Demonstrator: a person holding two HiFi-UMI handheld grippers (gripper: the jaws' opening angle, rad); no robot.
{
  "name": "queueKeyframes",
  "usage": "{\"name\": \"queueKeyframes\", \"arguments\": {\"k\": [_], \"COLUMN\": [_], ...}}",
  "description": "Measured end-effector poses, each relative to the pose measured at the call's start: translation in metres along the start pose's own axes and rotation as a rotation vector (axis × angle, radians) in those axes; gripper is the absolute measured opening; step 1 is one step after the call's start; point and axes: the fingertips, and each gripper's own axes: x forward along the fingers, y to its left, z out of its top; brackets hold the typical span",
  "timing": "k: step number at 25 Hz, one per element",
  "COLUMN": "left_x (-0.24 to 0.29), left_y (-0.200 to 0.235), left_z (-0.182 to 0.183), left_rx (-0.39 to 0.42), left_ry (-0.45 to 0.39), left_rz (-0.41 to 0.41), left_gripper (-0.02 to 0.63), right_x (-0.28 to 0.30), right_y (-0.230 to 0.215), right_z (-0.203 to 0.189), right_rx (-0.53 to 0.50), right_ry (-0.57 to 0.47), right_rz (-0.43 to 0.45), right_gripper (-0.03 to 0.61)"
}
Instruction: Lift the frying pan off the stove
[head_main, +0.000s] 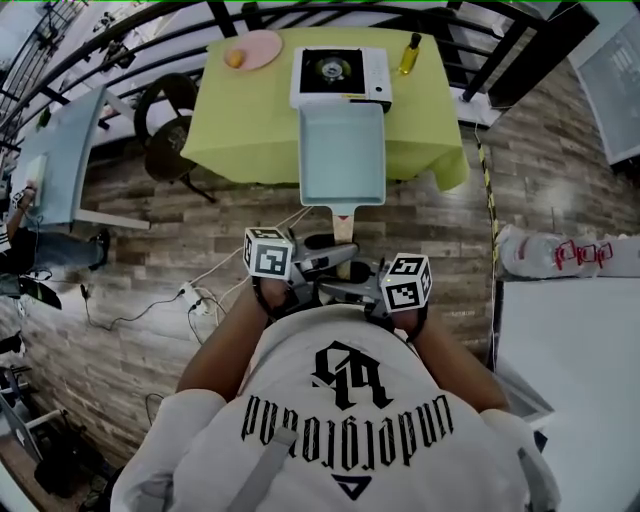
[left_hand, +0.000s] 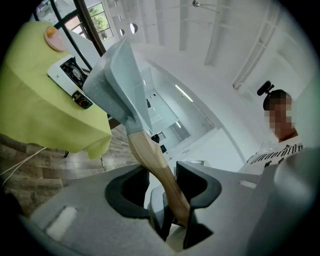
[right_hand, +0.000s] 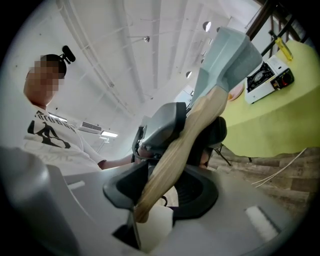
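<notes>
A pale blue rectangular frying pan (head_main: 340, 155) hangs in the air at the near edge of the yellow-green table (head_main: 250, 120), clear of the white portable stove (head_main: 340, 75) behind it. Its wooden handle (head_main: 343, 225) points toward me. My left gripper (head_main: 332, 262) and right gripper (head_main: 338, 290) both grip that handle from opposite sides. In the left gripper view the handle (left_hand: 155, 160) runs between the shut jaws of the left gripper (left_hand: 167, 200) up to the pan (left_hand: 117, 75). The right gripper (right_hand: 165, 185) clamps the handle (right_hand: 185, 145) below the pan (right_hand: 225, 55).
On the table sit a pink plate (head_main: 252, 50) with an orange fruit (head_main: 234, 59) and a yellow bottle (head_main: 410, 52). A dark chair (head_main: 165, 120) stands left of the table. Cables (head_main: 200, 295) lie on the wood floor. A white table (head_main: 570, 370) is at my right.
</notes>
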Motion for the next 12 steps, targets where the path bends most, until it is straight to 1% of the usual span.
{"name": "queueKeyframes", "arguments": {"k": [4,7,12], "left_x": [-0.0013,-0.0011,0.0006], "left_y": [-0.0032,-0.0058,-0.0064], "left_z": [-0.0098,-0.0105,-0.0122], "left_rx": [-0.002,0.001,0.0], "left_ry": [0.004,0.015,0.013], "left_rz": [0.002,0.008,-0.013], "left_gripper": [0.184,0.184,0.184], "right_x": [-0.0007,-0.0008,-0.0016], "right_y": [0.0055,0.006,0.006], "right_z": [-0.0083,-0.0088,-0.0101], "right_rx": [0.003,0.003,0.003], "right_ry": [-0.005,-0.012,-0.018], "right_rz": [0.001,-0.003,-0.015], "right_gripper": [0.16,0.16,0.16]}}
